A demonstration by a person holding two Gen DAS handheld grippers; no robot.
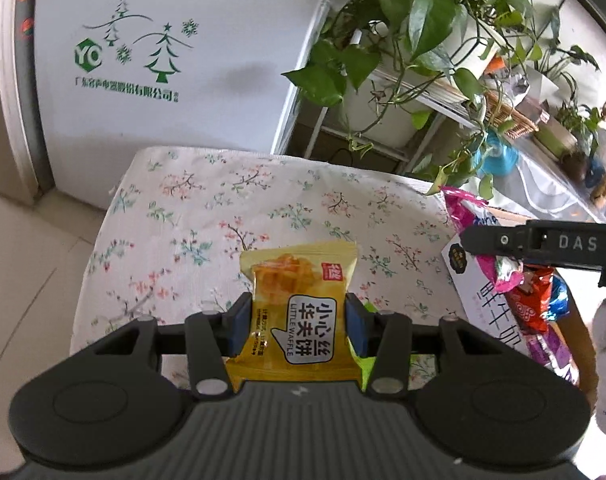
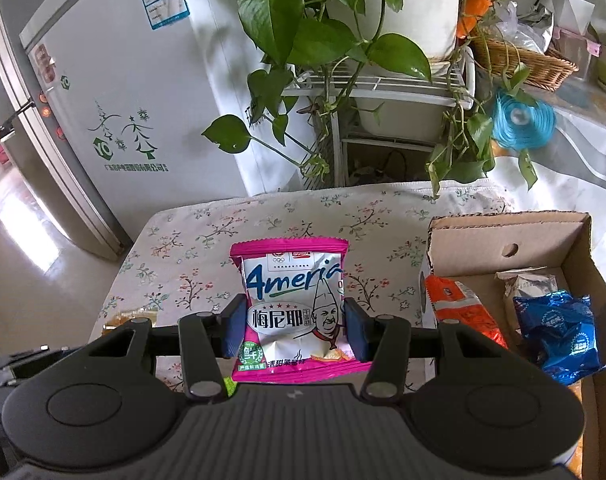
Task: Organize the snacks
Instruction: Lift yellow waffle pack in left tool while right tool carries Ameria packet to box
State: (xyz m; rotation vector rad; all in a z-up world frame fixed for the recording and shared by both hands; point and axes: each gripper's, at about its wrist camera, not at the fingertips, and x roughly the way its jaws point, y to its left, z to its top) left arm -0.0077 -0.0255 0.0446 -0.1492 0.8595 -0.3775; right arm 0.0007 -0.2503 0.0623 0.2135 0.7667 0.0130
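My left gripper (image 1: 299,326) is shut on a yellow waffle snack packet (image 1: 299,300), held above the flowered tablecloth (image 1: 223,208). My right gripper (image 2: 293,326) is shut on a pink and white biscuit packet (image 2: 291,300), also lifted over the table. In the left wrist view the right gripper's black arm (image 1: 543,246) shows at the right edge with that pink packet (image 1: 471,208). An open cardboard box (image 2: 515,236) stands to the right, holding an orange packet (image 2: 459,304), a blue foil packet (image 2: 559,340) and a pale packet (image 2: 527,284).
A white freezer (image 1: 163,80) stands behind the table. A potted vine on a white rack (image 2: 383,80) hangs over the table's far edge. A wicker basket (image 2: 523,60) and a blue spool (image 2: 523,120) sit behind at the right. Tiled floor lies to the left.
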